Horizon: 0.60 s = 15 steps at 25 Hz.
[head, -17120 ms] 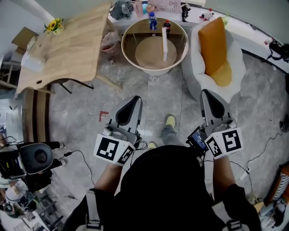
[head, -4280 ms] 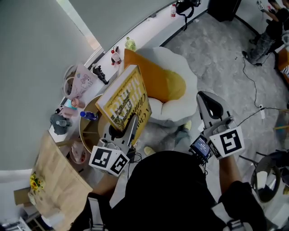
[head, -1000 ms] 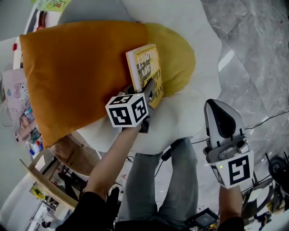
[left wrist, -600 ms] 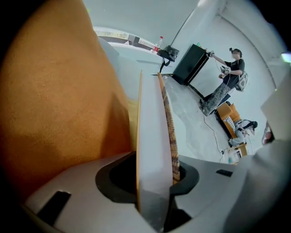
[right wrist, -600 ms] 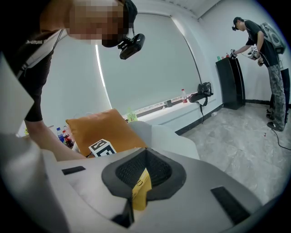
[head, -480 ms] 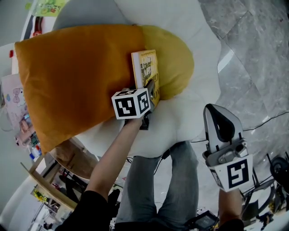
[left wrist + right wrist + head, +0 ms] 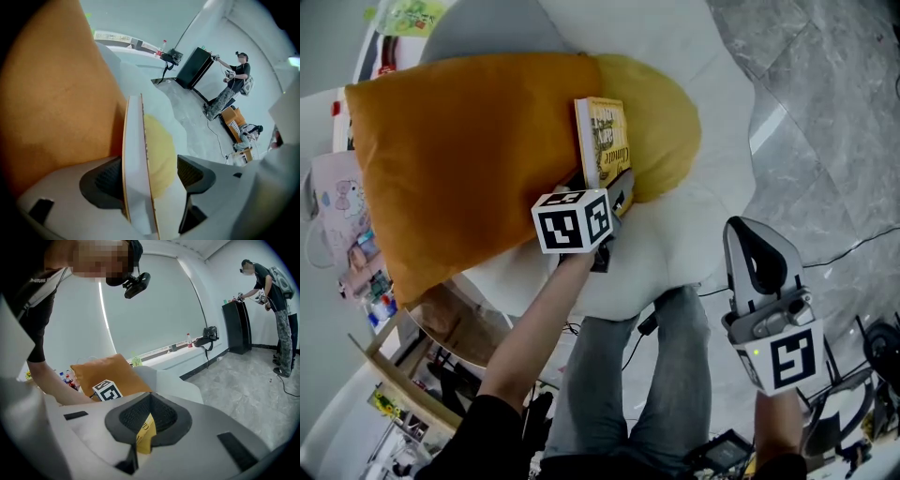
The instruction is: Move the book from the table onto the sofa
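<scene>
yellow hardcover book (image 7: 605,141): yellow cover, dark lettering, white page block.
burnt-orange square fabric cushion (image 7: 459,159): plain, no print.
mustard-yellow rounded seat cushion (image 7: 661,122): plain, paler than the orange one.
off-white puffy sofa (image 7: 675,244): one tone.
grey stone floor (image 7: 825,122): marbled, lighter veining.
right gripper (image 7: 148,418): light grey shell. Its fingers (image 7: 164,414) are black with a fine grid texture. Its marker cube (image 7: 789,358) is white with black square codes.
person's trousers (image 7: 666,375) are grey, sleeve (image 7: 487,441) is black.
</scene>
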Each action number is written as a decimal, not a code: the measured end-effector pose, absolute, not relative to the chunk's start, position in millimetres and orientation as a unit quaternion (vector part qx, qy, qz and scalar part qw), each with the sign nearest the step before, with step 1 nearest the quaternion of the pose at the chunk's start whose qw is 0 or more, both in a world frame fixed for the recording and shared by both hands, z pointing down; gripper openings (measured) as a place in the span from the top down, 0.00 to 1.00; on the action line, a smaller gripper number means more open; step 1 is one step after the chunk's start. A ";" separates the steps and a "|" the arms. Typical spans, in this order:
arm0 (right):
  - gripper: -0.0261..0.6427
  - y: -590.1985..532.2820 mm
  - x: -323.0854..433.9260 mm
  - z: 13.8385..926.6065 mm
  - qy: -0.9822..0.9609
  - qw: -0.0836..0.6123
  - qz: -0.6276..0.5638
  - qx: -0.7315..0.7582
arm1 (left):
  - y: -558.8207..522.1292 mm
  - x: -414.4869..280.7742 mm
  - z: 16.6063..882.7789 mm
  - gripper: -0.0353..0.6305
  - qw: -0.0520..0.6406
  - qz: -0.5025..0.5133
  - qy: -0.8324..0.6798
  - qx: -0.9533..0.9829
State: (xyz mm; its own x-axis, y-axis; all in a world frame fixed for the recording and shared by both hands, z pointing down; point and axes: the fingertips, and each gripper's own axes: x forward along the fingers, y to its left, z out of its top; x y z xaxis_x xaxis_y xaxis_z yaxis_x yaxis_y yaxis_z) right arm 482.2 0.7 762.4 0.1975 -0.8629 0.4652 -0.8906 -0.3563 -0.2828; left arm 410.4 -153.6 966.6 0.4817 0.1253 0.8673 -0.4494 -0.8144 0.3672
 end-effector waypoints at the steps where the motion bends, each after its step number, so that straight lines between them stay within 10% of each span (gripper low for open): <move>1: 0.94 0.9 480.7 757.2 -0.567 0.025 0.282 0.773 | -154.8 405.9 962.0 0.42 0.282 0.502 -0.100 0.812; 15: 0.94 -7.9 477.9 617.3 -0.590 0.059 0.228 0.772 | -171.0 378.4 809.2 0.42 0.233 0.459 -0.090 0.853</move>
